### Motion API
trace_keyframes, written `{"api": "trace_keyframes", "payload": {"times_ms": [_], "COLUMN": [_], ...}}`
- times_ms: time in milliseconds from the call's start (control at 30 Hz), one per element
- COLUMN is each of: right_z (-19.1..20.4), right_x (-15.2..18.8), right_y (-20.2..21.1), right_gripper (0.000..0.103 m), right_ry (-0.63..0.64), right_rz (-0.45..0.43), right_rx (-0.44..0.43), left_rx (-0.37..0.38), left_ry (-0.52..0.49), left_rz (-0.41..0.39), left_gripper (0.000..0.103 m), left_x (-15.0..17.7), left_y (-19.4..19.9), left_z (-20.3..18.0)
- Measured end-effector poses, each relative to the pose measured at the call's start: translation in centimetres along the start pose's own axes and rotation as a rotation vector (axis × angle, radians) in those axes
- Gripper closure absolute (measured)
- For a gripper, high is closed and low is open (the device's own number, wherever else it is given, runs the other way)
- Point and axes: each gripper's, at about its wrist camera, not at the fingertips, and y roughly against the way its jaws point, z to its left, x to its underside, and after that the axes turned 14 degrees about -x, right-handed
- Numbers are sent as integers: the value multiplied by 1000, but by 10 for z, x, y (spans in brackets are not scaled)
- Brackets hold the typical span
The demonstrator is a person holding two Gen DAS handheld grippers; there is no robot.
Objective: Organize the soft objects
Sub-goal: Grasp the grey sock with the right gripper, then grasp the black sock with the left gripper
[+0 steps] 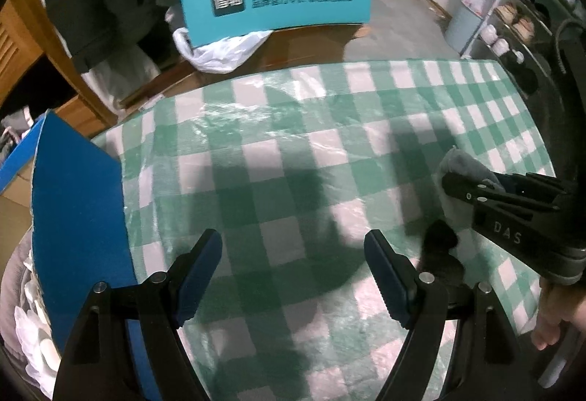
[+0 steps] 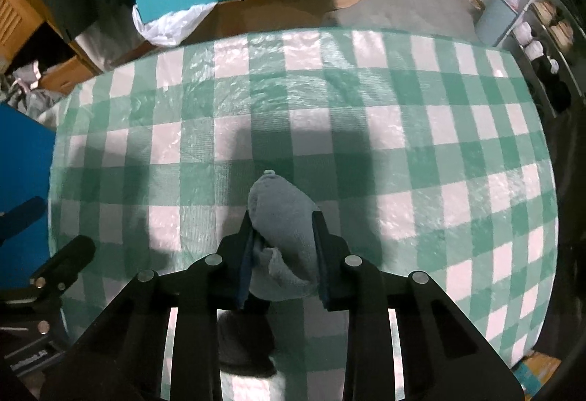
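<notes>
Left wrist view: the left tool (image 1: 293, 276) is hanging released above the checked worktop (image 1: 278, 151), a blue box (image 1: 77, 203) beside its left finger. Right wrist view: the right tool (image 2: 282, 243) is gripping a grey sock (image 2: 280, 214), lifted just above the worktop.

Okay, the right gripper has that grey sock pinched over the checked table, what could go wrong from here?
1. The grey sock is bunched between the right gripper fingers with its tail hanging below; loose fabric could slip out during a move.
2. The clear plastic film over the checked tablecloth looks wrinkled and might snag the dangling end.
3. The open left gripper hovers close by, so the two could bump near the blue box flap.
</notes>
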Motion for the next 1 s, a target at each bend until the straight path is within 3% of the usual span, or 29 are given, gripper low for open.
{"api": "trace_keyframes", "payload": {"times_ms": [533,800,1000], "right_z": [-31,-59,-71], "right_x": [55,75,83], "right_y": [43,58,65], "right_gripper": [77,77,77], "right_ry": [-51,-103,-120], "right_rz": [0,-14,-26], "right_rx": [9,10,3], "left_rx": [41,153,110], "left_ry": [-193,-194,-214], "left_rz": [-18,37,52], "left_gripper": [21,16,16], "left_x": [27,36,41], "left_y": [25,21,11], "left_z": [-75,-108,-124]}}
